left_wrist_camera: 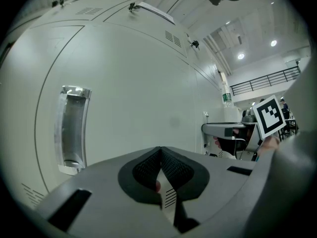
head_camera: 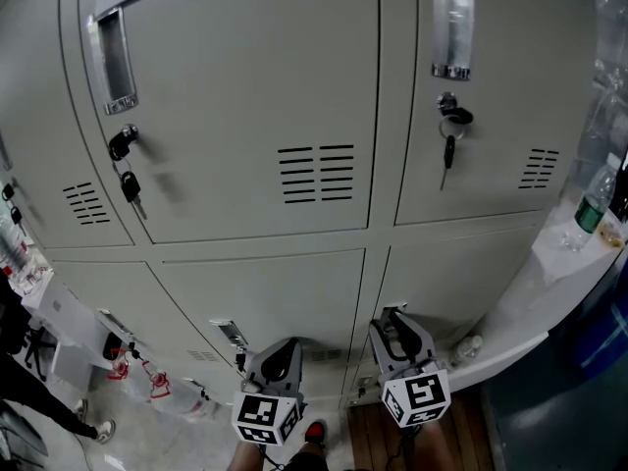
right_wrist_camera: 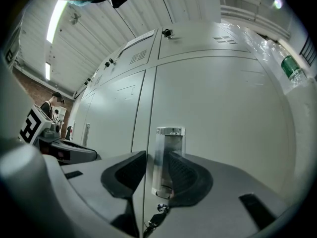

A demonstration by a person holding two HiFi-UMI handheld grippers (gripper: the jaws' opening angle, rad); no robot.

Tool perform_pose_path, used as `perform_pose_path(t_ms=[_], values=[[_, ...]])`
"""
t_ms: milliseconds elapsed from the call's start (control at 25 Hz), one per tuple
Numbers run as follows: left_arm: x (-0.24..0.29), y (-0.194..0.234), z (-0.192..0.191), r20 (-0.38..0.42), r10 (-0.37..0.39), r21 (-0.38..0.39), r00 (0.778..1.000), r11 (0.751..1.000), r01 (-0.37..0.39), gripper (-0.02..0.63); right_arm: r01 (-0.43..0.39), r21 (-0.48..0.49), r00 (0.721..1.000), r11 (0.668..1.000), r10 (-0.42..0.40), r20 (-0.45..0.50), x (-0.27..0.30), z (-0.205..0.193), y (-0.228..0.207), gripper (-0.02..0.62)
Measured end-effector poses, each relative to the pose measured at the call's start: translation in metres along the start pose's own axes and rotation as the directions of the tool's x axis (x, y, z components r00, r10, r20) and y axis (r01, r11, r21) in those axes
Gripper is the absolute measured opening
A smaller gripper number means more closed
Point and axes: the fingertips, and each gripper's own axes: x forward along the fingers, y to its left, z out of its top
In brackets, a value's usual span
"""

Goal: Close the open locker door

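Observation:
Grey locker doors fill the head view, and all of them look flush with the frame. My left gripper (head_camera: 280, 354) points at the lower middle door (head_camera: 265, 297). Its pads meet at the tip, so it is shut (left_wrist_camera: 161, 155) with nothing held. A recessed handle (left_wrist_camera: 73, 128) sits on the door to its left. My right gripper (head_camera: 397, 327) faces the lower right door (head_camera: 461, 283). Its jaws stand apart and open (right_wrist_camera: 156, 170). That door's clear handle (right_wrist_camera: 168, 157) shows between them, farther off and untouched, with a key (right_wrist_camera: 157, 217) just below it.
The upper doors carry handles (head_camera: 113, 59) (head_camera: 452, 23) with keys hanging from their locks (head_camera: 128, 180) (head_camera: 449, 135). At the right, a white ledge (head_camera: 549, 283) bears a green-labelled bottle (head_camera: 594, 202). A person's legs (head_camera: 29, 391) are at the lower left.

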Motion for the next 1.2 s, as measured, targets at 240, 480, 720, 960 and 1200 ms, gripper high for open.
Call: perform_pose_path(t_ms=[240,480,720,960,1200], values=[[-0.007,-0.008,0.002,0.001,0.0,0.004,1.0,1.0,0.0,0.021,-0.002,-0.006,1.0,1.0,0.002,-0.009,-0.008,0.001,0.001,0.149],[-0.022,-0.02,0.009,0.019,0.003,0.006,1.0,1.0,-0.003,0.021,0.004,-0.014,1.0,1.0,-0.004,0.0,-0.031,0.007,0.001,0.149],[-0.042,-0.039,0.015,0.032,0.003,0.014,0.999,1.0,-0.004,0.021,0.015,-0.014,1.0,1.0,-0.015,-0.004,-0.061,0.011,0.003,0.149],[-0.066,-0.063,0.016,0.033,-0.001,0.032,0.999,1.0,0.0,0.021,0.008,-0.012,1.0,1.0,-0.008,-0.002,-0.095,0.013,0.012,0.14],[-0.089,-0.084,0.015,0.031,0.001,0.04,1.0,0.999,-0.002,0.021,-0.001,-0.009,1.0,1.0,0.001,0.008,-0.128,0.015,0.019,0.117]])
